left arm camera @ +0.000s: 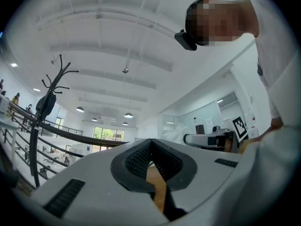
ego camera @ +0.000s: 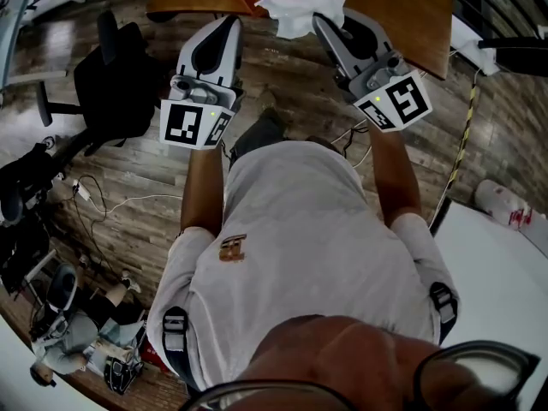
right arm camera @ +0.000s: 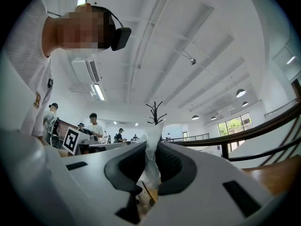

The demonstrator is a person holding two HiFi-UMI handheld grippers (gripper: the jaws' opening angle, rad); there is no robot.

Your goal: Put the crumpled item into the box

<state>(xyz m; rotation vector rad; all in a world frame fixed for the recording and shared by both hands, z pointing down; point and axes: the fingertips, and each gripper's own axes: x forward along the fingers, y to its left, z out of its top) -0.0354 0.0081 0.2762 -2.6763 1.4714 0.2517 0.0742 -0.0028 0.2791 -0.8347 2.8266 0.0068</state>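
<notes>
The crumpled item (ego camera: 300, 11) is a white, paper-like wad pinched at the tip of my right gripper (ego camera: 324, 22). In the right gripper view it stands up between the dark pads (right arm camera: 171, 166) as a thin white sheet (right arm camera: 151, 149), and my right gripper (right arm camera: 151, 147) is shut on it. Just beyond both grippers, at the top of the head view, lies the brown cardboard box (ego camera: 402, 15). My left gripper (ego camera: 228, 26) is held beside the right one. Its jaws (left arm camera: 150, 144) meet at the tips with nothing between them.
A black office chair (ego camera: 120, 75) stands left on the wooden floor, with cables (ego camera: 111, 204) below it. A white table corner (ego camera: 497, 264) is at the right, by a yellow-black striped strip (ego camera: 467, 135). A coat rack (left arm camera: 44, 102) and seated people (right arm camera: 94, 126) are in the room.
</notes>
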